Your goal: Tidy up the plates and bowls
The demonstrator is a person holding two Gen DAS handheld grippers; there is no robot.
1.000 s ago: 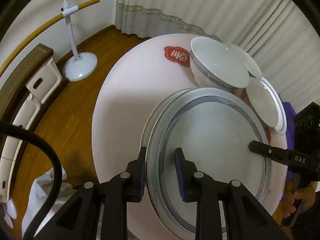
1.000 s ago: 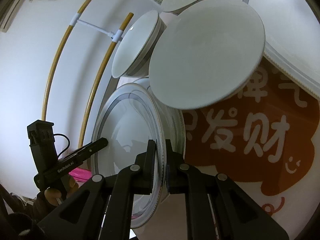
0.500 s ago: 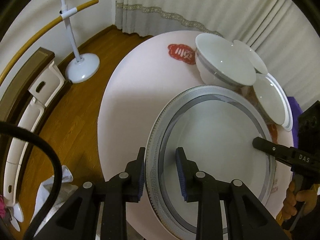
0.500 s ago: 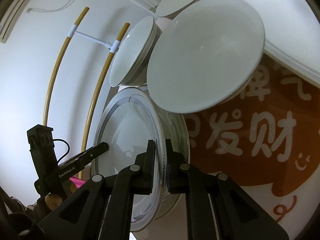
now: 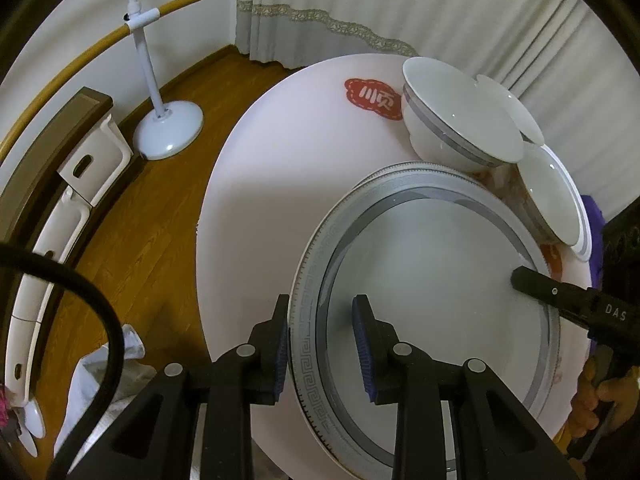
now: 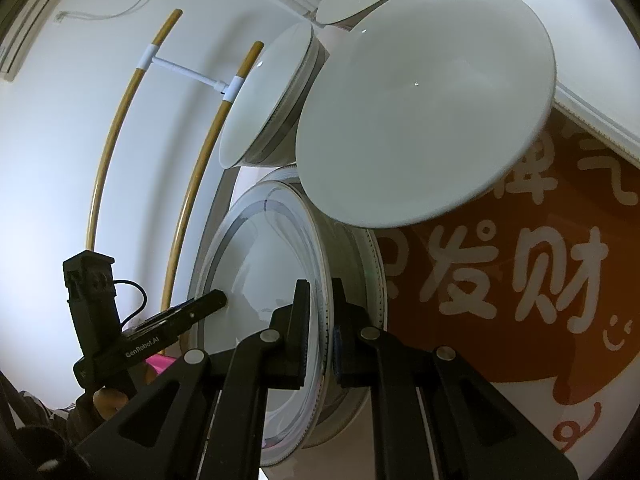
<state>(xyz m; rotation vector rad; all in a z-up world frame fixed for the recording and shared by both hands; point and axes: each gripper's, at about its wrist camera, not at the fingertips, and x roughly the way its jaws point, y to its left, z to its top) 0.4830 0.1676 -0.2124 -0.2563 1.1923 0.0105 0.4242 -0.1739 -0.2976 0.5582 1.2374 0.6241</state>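
A large plate (image 5: 436,320) with a grey key-pattern rim hangs between both grippers just above a second patterned plate (image 5: 384,171). My left gripper (image 5: 320,298) is shut on its near rim, one pad outside and one on the inner face. My right gripper (image 6: 319,282) is shut on the opposite rim of the plate (image 6: 256,280), and one of its fingers (image 5: 532,280) shows in the left wrist view. A white bowl (image 5: 460,120) with a grey band stands just behind the plate. In the right wrist view a wide white bowl (image 6: 424,100) overhangs the plate.
The round table (image 5: 280,200) carries a red sticker (image 5: 372,98) and an orange print (image 6: 520,280). More white bowls (image 6: 272,96) and a plate (image 5: 556,200) crowd its far side. A lamp base (image 5: 168,132), white bins (image 5: 92,152) and a curtain (image 5: 400,8) surround it.
The plate, still held at both rims, has slid sideways over the table. The lower plate's rim no longer peeks out on its left. The bowls loom larger in the right wrist view.
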